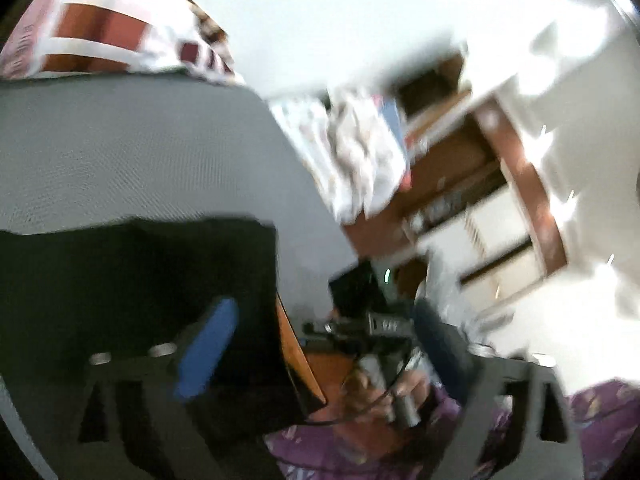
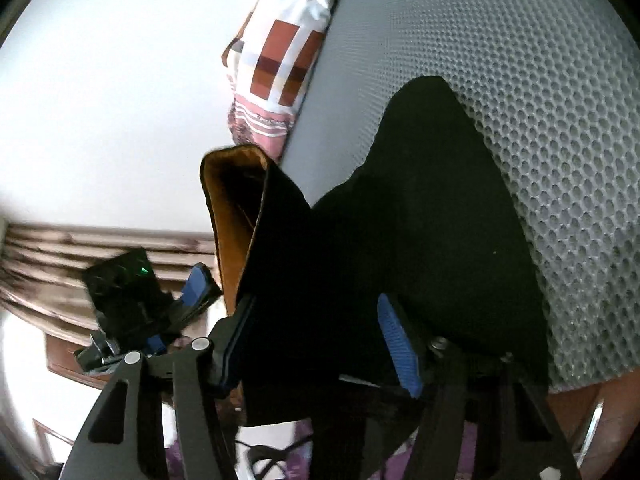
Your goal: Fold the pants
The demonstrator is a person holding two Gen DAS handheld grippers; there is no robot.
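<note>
Left tongs (image 1: 320, 350) fill the bottom of their own view, spread wide with nothing between them. One blue pad (image 1: 208, 352) is crisp, the other a dark smear. Everything to the right is motion-blurred: brown wooden framing (image 1: 532, 208) and white walls can only just be made out.

Low in the middle, a hand (image 1: 380, 392) grips a dark handle, hard to read, with purple patterned fabric (image 1: 600, 420) beside it.

The pants (image 1: 140, 280) are black, lying on the grey honeycomb mat (image 1: 120, 152) at lower left. Their upper edge runs roughly level and their left side is cut off by the frame. Fine detail is lost in the darkness.

Over on the right wrist view, the right tongs (image 2: 316, 344) have black cloth bunched between them. The left finger sits edge-on against the fold, while the ribbed blue pad (image 2: 400, 344) on the other side shows its face. Whether it presses the cloth, I cannot tell.

From there the pants run up and to the right across the mat, tapering to a rounded tip at upper centre-right. One open end stands up at centre-left, its mouth aimed at the top of the frame, showing orange lining (image 2: 228, 208) — the hollow inside is too dark to see into.

A white cloth with red-brown squares (image 2: 280, 60) lies beyond the mat's edge, at top centre.
</note>
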